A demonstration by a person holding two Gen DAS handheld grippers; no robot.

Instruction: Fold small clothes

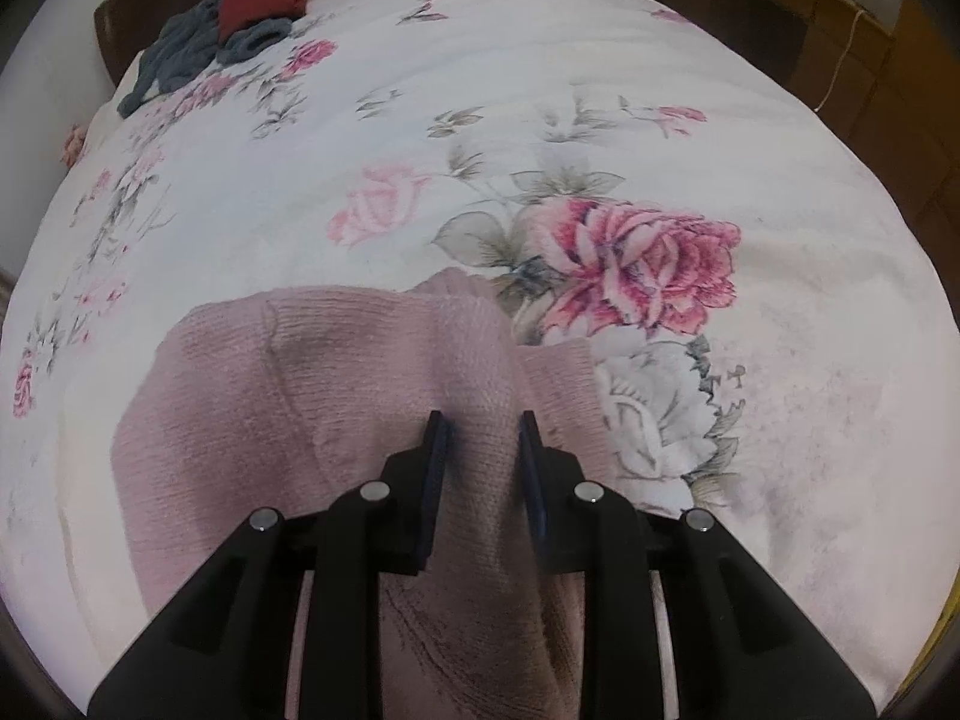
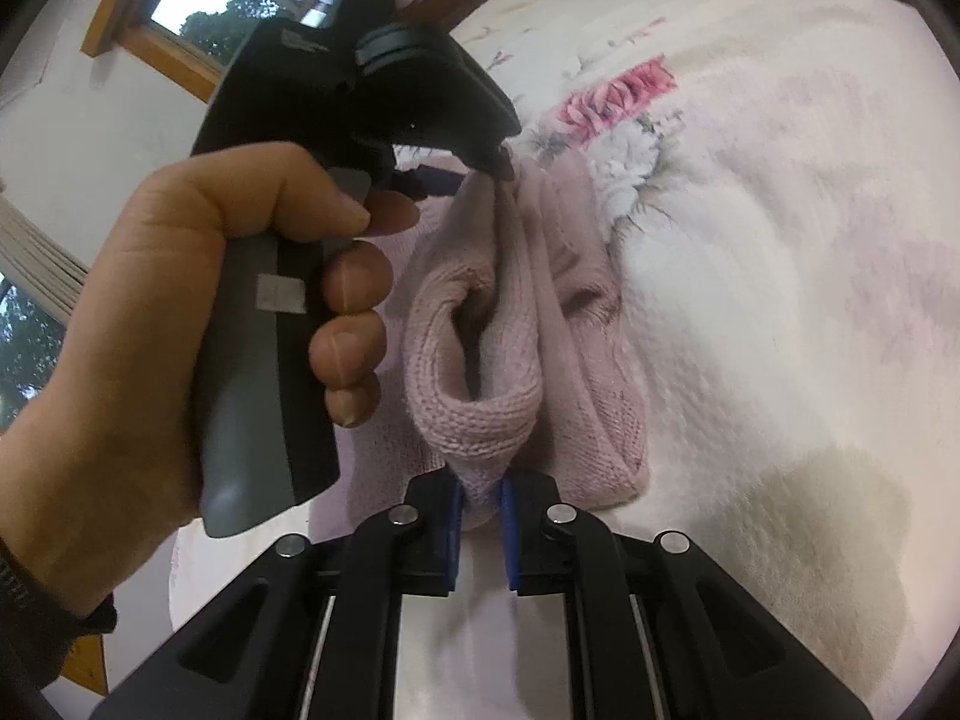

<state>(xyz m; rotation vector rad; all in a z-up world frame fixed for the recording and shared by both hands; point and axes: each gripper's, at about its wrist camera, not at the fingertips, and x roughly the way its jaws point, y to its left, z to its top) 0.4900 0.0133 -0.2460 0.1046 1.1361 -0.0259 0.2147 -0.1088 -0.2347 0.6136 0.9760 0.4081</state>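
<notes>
Centrally, a pink knitted garment (image 1: 336,396) lies bunched on a bed covered by a white floral blanket (image 1: 540,90), which serves as the landmark. The left hand-held gripper (image 1: 483,420) sits over the garment's near part; a ridge of knit rises between its two blue-padded fingers (image 1: 435,480), yet a gap shows on either side of the ridge, so whether the fabric is pinched cannot be told from the left wrist view. In the right wrist view the same tool appears from the side, held by the person's left hand (image 2: 180,312) wrapped around a grey handle, its tip meeting the far end of the garment (image 2: 522,330). The right hand-held gripper (image 2: 482,516) is clamped on a rolled cuff-like fold of the garment, its blue pads (image 2: 509,540) pressing the knit from both sides. Between the two tools the fabric runs in lengthwise pleats above the blanket. A large pink rose print (image 1: 636,264) lies on the blanket just beside the garment. At the blanket's far corner rests a heap of grey and dark red clothes (image 1: 228,42), well apart from the garment.
</notes>
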